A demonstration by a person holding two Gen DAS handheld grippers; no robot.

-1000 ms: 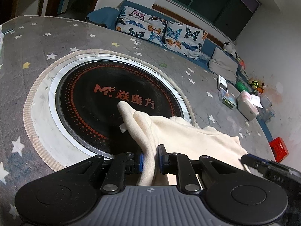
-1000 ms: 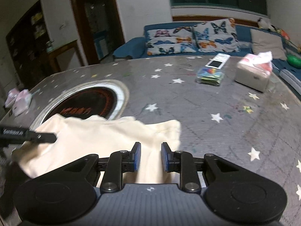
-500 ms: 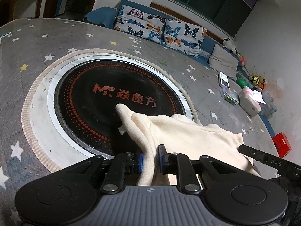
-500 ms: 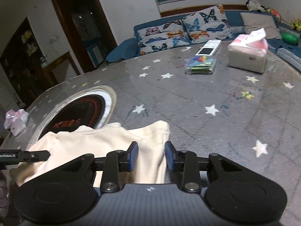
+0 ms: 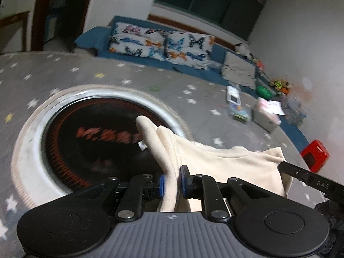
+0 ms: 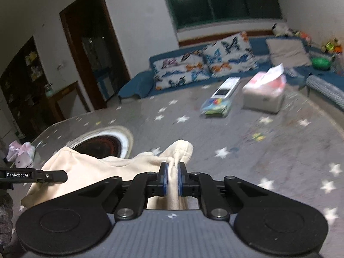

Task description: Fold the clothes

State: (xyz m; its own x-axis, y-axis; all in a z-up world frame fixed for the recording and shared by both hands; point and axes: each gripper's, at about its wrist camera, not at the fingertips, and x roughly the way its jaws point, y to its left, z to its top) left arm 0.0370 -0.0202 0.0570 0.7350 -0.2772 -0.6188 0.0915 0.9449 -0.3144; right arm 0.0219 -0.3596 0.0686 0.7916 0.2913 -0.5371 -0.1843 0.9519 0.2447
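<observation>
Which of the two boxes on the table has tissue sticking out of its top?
The white-and-pink tissue box, far right. The clear box left of it is flatter, holds colourful items and has no tissue.

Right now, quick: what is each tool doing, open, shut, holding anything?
Left tool: shut on a bunched fold of the cream garment.
Right tool: shut on another bunched edge of the cream garment.

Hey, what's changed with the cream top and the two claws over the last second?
The right claw, open around the cream top a second ago, has shut on its corner and bunched it up. Both claws have lifted, raising the cloth. The left claw stays clamped on its end; the tissue box has not moved.
</observation>
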